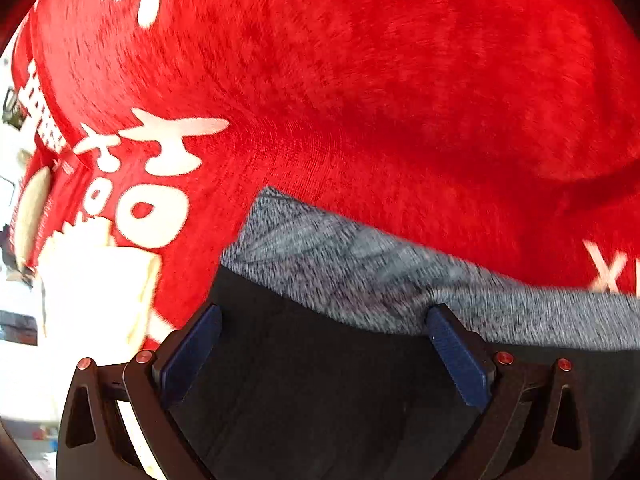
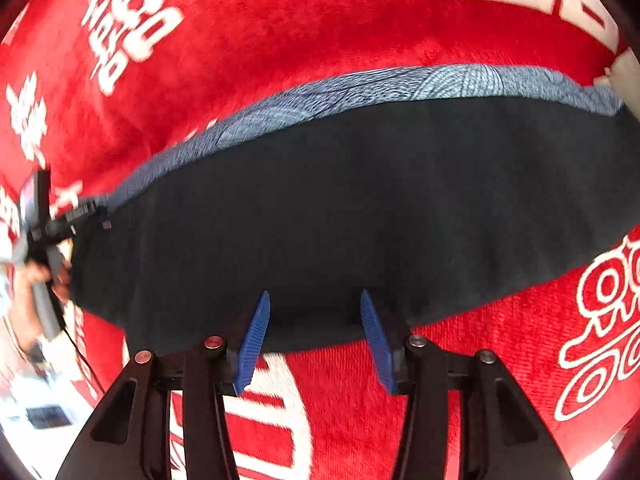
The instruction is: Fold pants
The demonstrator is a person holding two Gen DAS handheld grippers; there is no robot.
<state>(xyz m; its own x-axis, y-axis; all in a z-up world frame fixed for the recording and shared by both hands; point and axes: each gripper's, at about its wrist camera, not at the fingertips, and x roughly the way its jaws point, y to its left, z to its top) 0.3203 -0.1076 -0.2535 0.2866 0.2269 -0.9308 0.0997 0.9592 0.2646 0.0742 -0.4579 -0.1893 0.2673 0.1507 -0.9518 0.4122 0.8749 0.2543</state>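
Observation:
Dark pants (image 2: pixel 340 208) lie folded in a long band on a red cloth (image 2: pixel 280 32), with the grey lining (image 2: pixel 360 92) showing along the far edge. My right gripper (image 2: pixel 314 300) is open, its blue fingers over the near edge of the pants. My left gripper (image 1: pixel 324 312) is open over the dark fabric (image 1: pixel 320 380), with its right finger (image 1: pixel 456 352) touching the grey lining (image 1: pixel 360 264). The left gripper also shows at the left end of the pants in the right wrist view (image 2: pixel 76 216).
The red cloth (image 1: pixel 400 80) with white lettering covers the whole surface. A pale object (image 1: pixel 92 288) lies at the cloth's left side. A hand (image 2: pixel 36 276) grips the left tool's handle. A pale item (image 2: pixel 624 76) sits at the far right.

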